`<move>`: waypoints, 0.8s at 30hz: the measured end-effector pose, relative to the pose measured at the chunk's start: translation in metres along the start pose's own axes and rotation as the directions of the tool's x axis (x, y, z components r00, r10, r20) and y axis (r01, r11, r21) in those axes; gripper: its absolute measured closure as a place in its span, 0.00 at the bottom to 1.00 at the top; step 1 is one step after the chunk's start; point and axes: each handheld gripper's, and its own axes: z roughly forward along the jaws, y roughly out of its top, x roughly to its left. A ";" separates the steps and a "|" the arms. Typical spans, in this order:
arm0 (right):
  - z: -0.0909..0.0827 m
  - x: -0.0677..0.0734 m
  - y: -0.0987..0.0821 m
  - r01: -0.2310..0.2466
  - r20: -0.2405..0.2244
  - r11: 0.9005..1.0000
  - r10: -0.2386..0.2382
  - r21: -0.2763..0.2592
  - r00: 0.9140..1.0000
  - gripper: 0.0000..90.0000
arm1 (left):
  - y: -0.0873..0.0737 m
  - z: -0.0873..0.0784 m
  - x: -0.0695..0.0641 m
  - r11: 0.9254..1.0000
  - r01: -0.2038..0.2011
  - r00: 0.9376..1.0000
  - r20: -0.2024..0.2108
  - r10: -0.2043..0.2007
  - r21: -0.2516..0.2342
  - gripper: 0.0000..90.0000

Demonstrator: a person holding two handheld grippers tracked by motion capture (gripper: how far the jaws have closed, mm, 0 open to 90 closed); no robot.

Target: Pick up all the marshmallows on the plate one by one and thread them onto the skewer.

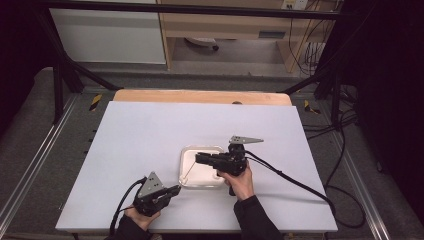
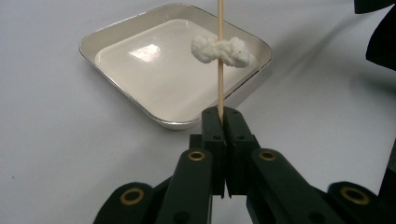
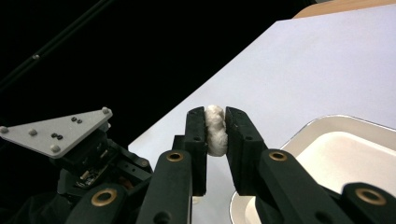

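My left gripper (image 2: 223, 115) is shut on the lower end of a thin wooden skewer (image 2: 219, 88), which stands up from its jaws. A soft white lump (image 2: 220, 50) is threaded on the skewer partway up. Behind it lies a shallow white square tray (image 2: 121, 88) with nothing in it. In the high view the left gripper (image 1: 176, 189) sits near the table's front edge, and the skewer (image 1: 189, 172) slants up over the tray (image 1: 205, 176). My right gripper (image 1: 198, 159) hovers over the tray, near the skewer's upper end. It (image 3: 215, 112) is shut on a second white lump (image 3: 215, 133).
The tray rests on a white board (image 1: 150, 135) laid over a wooden table. The right gripper's black cable (image 1: 295, 182) trails across the board to the right edge. A dark frame and rails surround the table.
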 end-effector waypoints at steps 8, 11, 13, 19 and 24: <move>0.003 0.000 -0.005 0.009 0.006 1.000 -0.009 0.022 1.000 0.90 | 0.000 0.001 0.000 1.000 -0.005 1.000 -0.004 0.005 0.024 0.98; 0.004 0.000 -0.007 0.006 0.003 1.000 -0.006 0.027 1.000 0.90 | 0.000 0.001 0.000 1.000 -0.005 1.000 -0.005 0.005 0.024 0.98; 0.005 0.000 -0.008 0.006 0.000 1.000 -0.006 0.029 1.000 0.90 | 0.000 0.002 0.000 1.000 -0.004 1.000 -0.006 0.005 0.026 0.98; 0.006 0.000 -0.011 0.006 -0.004 0.999 -0.005 0.038 1.000 0.90 | 0.000 0.002 0.000 0.999 -0.007 1.000 -0.002 0.007 0.032 0.98; 0.007 0.000 -0.013 0.003 -0.003 0.999 -0.003 0.047 1.000 0.90 | 0.000 0.003 0.000 0.999 -0.010 1.000 -0.006 0.011 0.036 0.98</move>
